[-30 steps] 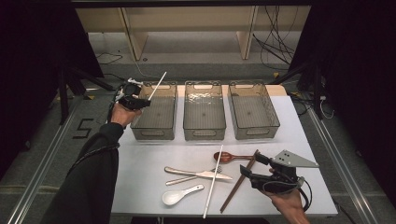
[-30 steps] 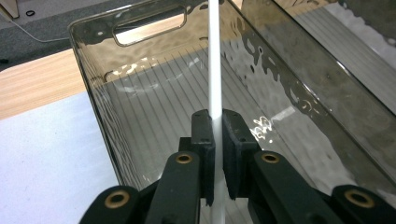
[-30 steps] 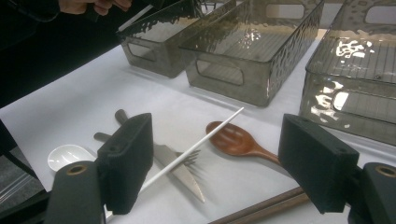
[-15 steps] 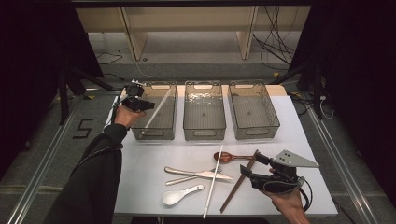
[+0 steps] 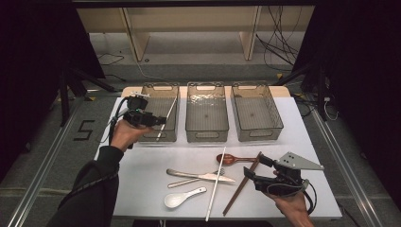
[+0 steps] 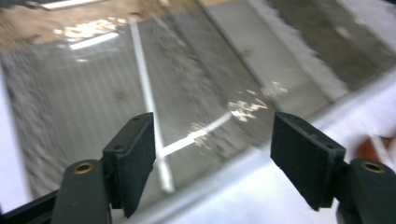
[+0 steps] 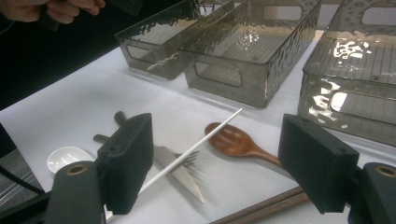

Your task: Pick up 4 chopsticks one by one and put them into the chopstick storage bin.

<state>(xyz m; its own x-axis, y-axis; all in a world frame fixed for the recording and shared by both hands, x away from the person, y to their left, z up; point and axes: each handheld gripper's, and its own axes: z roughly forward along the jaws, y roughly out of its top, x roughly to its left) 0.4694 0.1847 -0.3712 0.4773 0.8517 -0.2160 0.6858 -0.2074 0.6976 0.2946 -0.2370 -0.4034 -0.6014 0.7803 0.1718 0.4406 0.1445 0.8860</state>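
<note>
Left gripper [image 5: 153,119]: jaws have just been opening, now wide and empty. The thin white chopstick [image 5: 166,119] lies tilted inside the leftmost smoked-plastic bin [image 5: 161,88]. Withdraw clear of that bin's rim. Right gripper [image 5: 253,174], jaws spread and empty, waits well in front of that bin.

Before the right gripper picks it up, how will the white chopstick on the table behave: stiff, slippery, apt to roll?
The white chopstick looks straight and thin, so probably stiff and light. Its smooth surface may slip between the jaws. It lies across the knife and fork, partly raised, so a push would likely make it pivot or roll rather than slide.
</note>
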